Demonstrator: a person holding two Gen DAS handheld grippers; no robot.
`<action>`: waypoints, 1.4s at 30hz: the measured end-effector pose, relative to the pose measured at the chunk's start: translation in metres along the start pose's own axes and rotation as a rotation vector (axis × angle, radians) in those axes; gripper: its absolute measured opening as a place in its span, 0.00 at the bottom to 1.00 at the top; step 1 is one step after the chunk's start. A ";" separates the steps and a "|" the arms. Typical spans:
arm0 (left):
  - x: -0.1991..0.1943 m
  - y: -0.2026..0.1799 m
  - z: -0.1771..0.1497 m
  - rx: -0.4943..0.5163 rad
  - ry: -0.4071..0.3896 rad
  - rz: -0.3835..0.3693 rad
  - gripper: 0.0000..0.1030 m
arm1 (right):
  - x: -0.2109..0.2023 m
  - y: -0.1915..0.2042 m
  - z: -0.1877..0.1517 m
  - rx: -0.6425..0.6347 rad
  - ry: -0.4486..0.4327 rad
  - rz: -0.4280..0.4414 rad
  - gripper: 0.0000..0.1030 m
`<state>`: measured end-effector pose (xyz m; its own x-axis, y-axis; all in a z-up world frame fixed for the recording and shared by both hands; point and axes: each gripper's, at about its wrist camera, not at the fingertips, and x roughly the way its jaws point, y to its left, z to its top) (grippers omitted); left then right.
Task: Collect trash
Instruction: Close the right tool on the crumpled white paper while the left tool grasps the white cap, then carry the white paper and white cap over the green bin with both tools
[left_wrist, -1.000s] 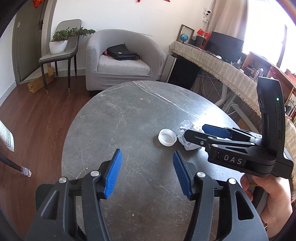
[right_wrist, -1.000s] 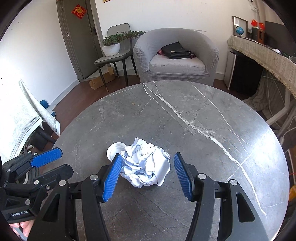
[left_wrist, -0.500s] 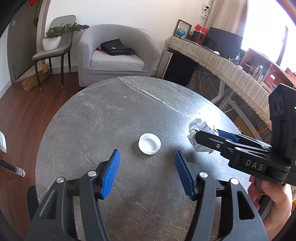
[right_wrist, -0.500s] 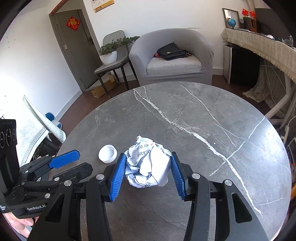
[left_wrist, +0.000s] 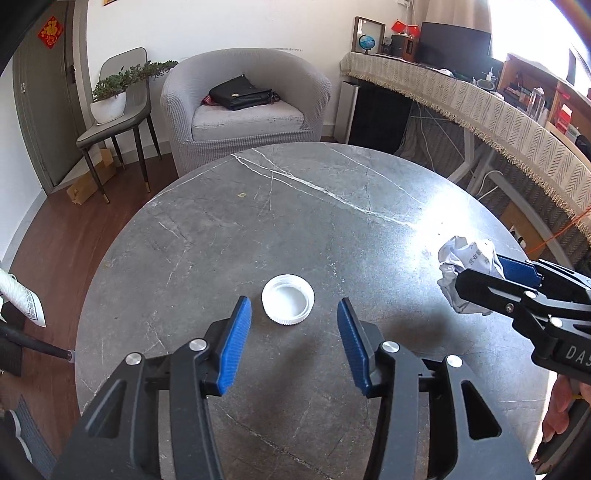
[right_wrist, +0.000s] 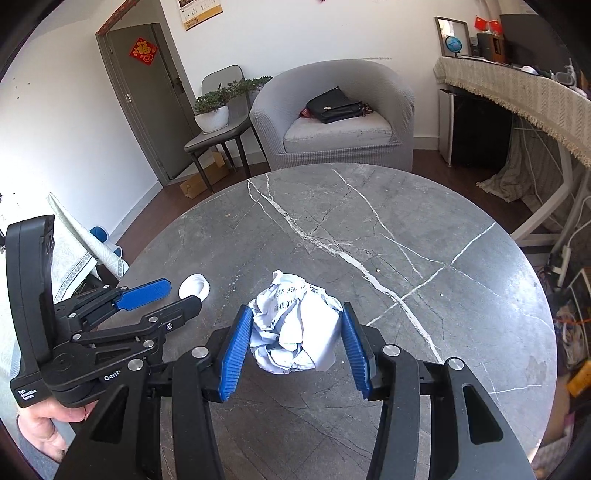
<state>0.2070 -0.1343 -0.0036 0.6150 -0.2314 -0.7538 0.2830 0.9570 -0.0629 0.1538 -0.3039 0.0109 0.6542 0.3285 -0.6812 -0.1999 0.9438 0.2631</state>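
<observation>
A crumpled white paper ball with printed text sits between the blue pads of my right gripper, which is shut on it and holds it above the round grey marble table. The ball also shows in the left wrist view, at the right. A white bottle cap lies open side up on the table, just ahead of my left gripper, which is open and empty. The cap also shows in the right wrist view, beyond the left gripper's fingers.
A grey armchair with a black bag stands beyond the table. A chair with a potted plant is at the far left. A long desk with a fringed cloth runs along the right. The floor is wood.
My right gripper closed on the paper ball and lifted it off the table. My left gripper moved in toward the cap, which now lies just ahead of its open fingers.
</observation>
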 end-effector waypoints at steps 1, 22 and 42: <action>0.001 -0.001 0.000 -0.003 0.003 0.004 0.49 | -0.002 -0.001 -0.001 0.000 -0.001 0.002 0.48; 0.005 0.002 0.000 -0.035 0.033 0.044 0.32 | -0.013 -0.006 -0.010 -0.024 0.014 0.026 0.48; -0.060 0.039 -0.055 -0.108 -0.012 0.032 0.32 | -0.021 0.045 -0.040 -0.070 0.031 0.069 0.48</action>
<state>0.1409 -0.0731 0.0034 0.6310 -0.2020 -0.7490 0.1823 0.9771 -0.1099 0.1019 -0.2670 0.0099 0.6145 0.3932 -0.6840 -0.2950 0.9186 0.2630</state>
